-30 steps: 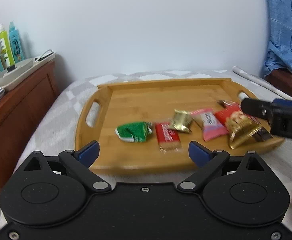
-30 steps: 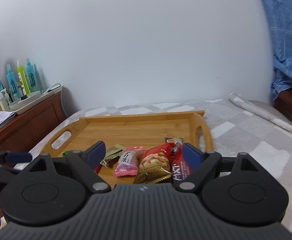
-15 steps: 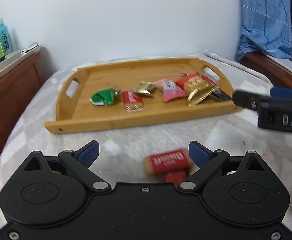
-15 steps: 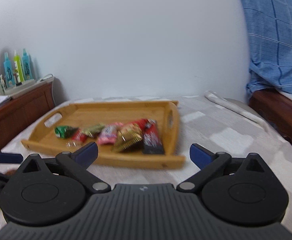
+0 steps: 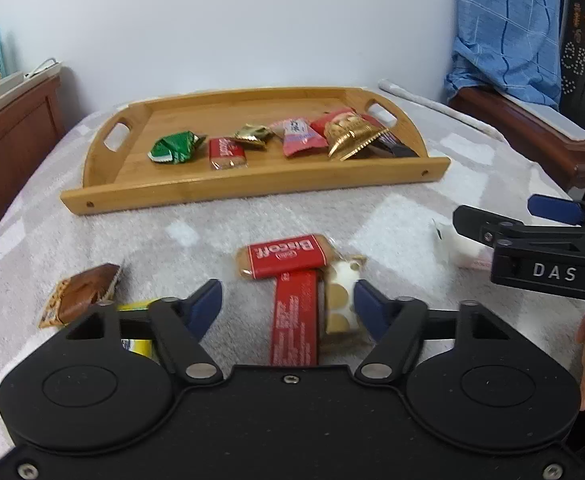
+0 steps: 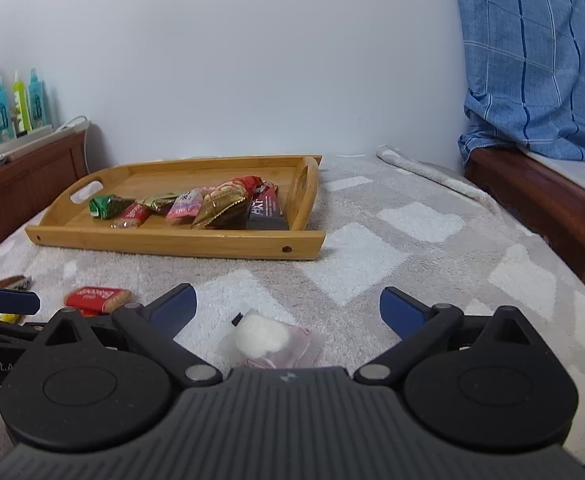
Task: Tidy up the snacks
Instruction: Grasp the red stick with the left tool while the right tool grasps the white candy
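Note:
A bamboo tray [image 5: 252, 188] on the grey blanket holds several wrapped snacks, among them a green one [image 5: 174, 147] and a pink one [image 5: 300, 138]. Nearer me a Biscoff biscuit [image 5: 282, 256] lies loose. My left gripper [image 5: 286, 304] is closing around a long red bar [image 5: 294, 316] and a white cracker pack [image 5: 342, 308]; its pads are not pressing on both. A brown cake pack [image 5: 80, 294] lies to its left. My right gripper [image 6: 288, 304] stands wide open over a clear pack with a white puff [image 6: 260, 336]. The tray [image 6: 172, 240] sits beyond it.
A wooden sideboard [image 6: 24, 180] with bottles [image 6: 16, 104] stands at the left. Blue cloth [image 6: 532, 80] hangs over dark wooden furniture [image 6: 552, 208] at the right. A rolled towel [image 6: 432, 176] lies behind. A yellow pack [image 5: 136, 344] is half hidden under my left gripper.
Both grippers have pulled back from the tray to the near part of the blanket, bringing loose snacks into view. The left jaws have narrowed; the right jaws stay wide.

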